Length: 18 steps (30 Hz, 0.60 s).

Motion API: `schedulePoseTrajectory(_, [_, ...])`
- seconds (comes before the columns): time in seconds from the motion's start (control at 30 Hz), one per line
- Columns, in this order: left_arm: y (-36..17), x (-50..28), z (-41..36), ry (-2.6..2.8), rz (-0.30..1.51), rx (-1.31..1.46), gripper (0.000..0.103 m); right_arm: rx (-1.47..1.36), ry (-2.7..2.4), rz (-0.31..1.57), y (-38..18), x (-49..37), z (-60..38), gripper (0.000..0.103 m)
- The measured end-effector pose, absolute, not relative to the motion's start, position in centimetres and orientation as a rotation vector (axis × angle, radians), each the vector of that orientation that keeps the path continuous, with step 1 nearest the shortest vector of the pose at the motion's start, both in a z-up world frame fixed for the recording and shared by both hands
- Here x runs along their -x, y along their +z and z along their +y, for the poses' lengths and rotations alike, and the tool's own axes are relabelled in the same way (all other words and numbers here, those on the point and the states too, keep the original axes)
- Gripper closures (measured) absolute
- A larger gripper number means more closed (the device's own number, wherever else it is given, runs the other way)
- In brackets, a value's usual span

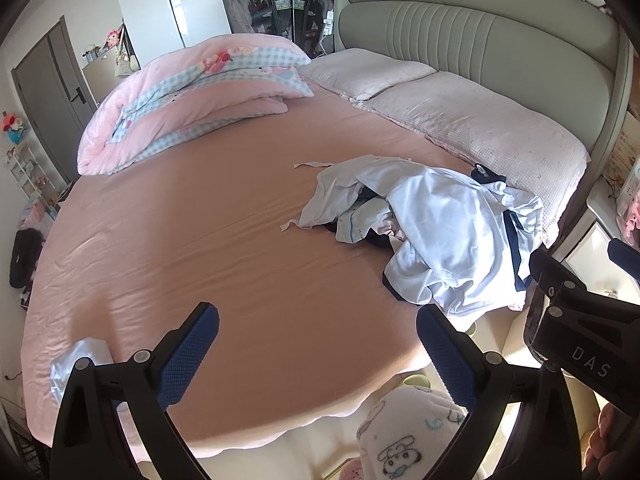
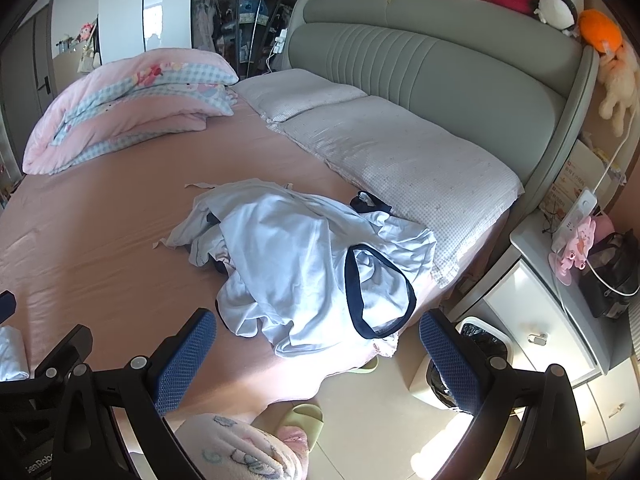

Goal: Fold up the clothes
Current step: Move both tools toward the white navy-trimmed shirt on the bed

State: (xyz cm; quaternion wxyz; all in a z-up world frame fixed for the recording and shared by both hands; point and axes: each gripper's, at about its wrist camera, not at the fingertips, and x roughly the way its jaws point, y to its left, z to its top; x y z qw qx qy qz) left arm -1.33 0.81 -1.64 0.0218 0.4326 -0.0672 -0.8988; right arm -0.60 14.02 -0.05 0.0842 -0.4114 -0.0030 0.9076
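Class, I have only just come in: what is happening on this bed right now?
A person holds a two-finger gripper in each hand above a pink bed, about to fold clothes. The left gripper and right gripper both stand open and empty, touching nothing. A crumpled pile of light blue clothes with dark trim lies unfolded near the pillows. One small pale folded piece sits at the bed's near left edge.

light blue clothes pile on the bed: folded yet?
Not folded. The light blue clothes pile with navy trim lies crumpled and overlapping on the pink bed sheet, neckband open.
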Motion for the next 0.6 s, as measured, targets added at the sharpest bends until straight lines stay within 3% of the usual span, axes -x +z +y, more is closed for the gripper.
schedulePoseTrajectory(0.6, [-4.0, 4.8, 2.5, -2.837, -0.202, -1.451, 0.002, 1.248, 2.624, 0.122, -2.0, 3.1, 18.5, 0.001])
